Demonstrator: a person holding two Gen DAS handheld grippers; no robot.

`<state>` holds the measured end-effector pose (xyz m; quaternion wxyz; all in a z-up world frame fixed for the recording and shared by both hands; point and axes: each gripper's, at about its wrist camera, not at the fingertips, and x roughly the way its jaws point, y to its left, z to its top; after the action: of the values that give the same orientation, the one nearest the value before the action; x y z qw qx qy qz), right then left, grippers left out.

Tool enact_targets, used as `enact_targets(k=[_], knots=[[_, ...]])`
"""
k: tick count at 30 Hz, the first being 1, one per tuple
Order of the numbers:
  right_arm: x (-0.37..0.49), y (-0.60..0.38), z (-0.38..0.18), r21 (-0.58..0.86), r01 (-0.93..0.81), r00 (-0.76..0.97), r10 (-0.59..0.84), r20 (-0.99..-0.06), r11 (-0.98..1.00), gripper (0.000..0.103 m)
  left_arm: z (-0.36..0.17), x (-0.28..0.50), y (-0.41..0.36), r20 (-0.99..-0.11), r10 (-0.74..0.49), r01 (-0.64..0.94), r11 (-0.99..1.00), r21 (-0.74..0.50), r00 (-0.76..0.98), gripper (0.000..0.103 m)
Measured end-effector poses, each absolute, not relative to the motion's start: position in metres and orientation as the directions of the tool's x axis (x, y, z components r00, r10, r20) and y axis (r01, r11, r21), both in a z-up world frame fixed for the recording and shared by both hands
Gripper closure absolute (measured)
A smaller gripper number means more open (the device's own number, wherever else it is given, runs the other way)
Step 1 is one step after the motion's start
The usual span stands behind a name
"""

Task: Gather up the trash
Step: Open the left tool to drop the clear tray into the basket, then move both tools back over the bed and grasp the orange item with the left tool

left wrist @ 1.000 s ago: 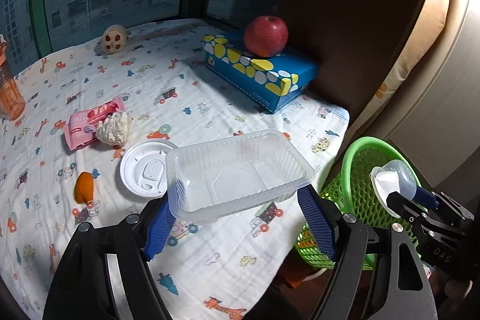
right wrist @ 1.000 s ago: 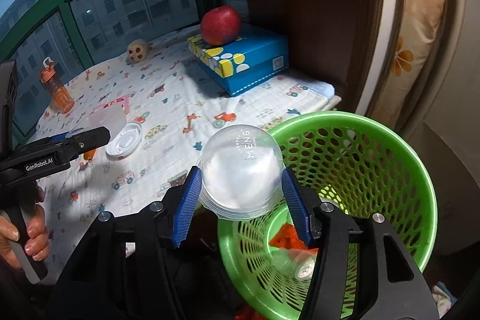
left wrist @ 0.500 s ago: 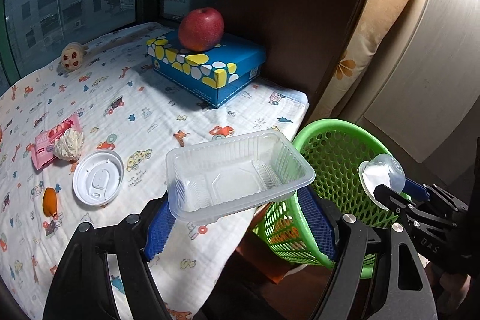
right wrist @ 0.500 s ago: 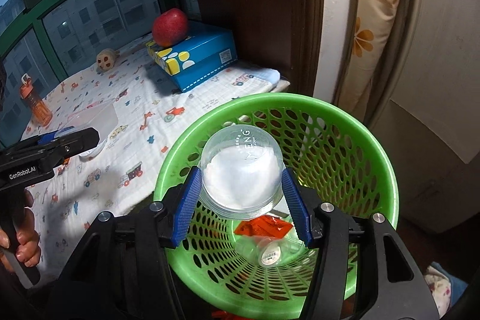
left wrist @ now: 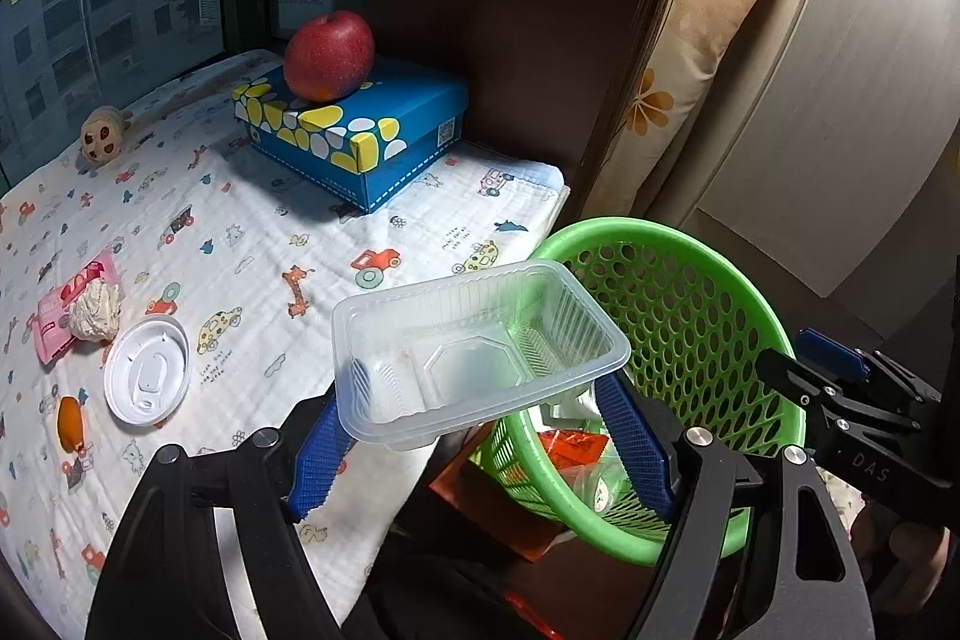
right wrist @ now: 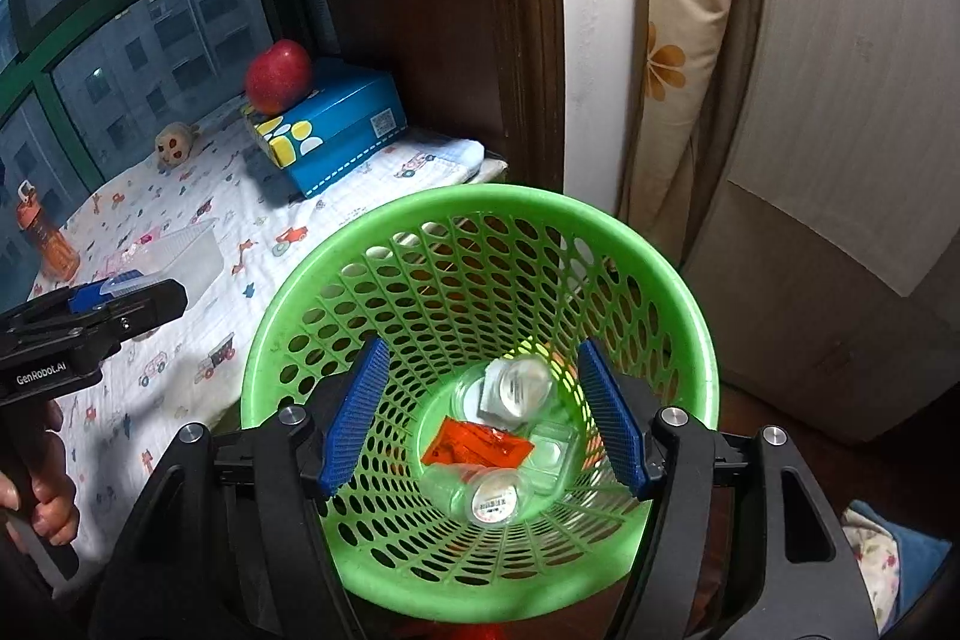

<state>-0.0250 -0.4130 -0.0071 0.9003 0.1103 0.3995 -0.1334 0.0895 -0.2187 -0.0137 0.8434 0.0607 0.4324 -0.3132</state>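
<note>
While my left gripper (left wrist: pixel 480 436) clamps the clear plastic tray (left wrist: pixel 474 349) at the near rim of the green basket (left wrist: pixel 708 340), a white lid (left wrist: pixel 147 379) lies on the printed cloth (left wrist: pixel 252 244). On the right view, my right gripper (right wrist: pixel 480 415) gapes empty over the basket, a clear cup (right wrist: pixel 519 388) lying inside.

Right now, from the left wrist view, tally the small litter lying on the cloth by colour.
White: 2, lid and paper wad
Pink: 1, wrapper
Orange: 1, scrap
Total: 4, not counting the tray held in the left gripper
</note>
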Motion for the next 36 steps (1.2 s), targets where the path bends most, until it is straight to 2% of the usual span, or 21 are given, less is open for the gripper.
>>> enact_targets(k=[14, 21, 31, 36], knots=[[-0.042, -0.423, 0.015, 0.081, 0.364, 0.679, -0.205, -0.705, 0.928, 0.028, -0.027, 0.076, -0.250, -0.793, -0.483, 0.631, 0.758, -0.166, 0.371, 0.027], [-0.047, -0.429, 0.018, 0.094, 0.377, 0.684, -0.208, -0.699, 0.921, 0.027, -0.029, 0.067, -0.265, -0.798, -0.494, 0.662, 0.730, -0.167, 0.344, 0.027], [-0.053, -0.434, 0.022, 0.107, 0.391, 0.691, -0.215, -0.690, 0.914, 0.027, -0.026, 0.055, -0.278, -0.793, -0.515, 0.694, 0.700, -0.170, 0.325, 0.018], [-0.051, -0.430, 0.023, 0.110, 0.383, 0.696, -0.208, -0.688, 0.917, 0.026, -0.025, 0.056, -0.272, -0.791, -0.514, 0.684, 0.708, -0.173, 0.332, 0.018]])
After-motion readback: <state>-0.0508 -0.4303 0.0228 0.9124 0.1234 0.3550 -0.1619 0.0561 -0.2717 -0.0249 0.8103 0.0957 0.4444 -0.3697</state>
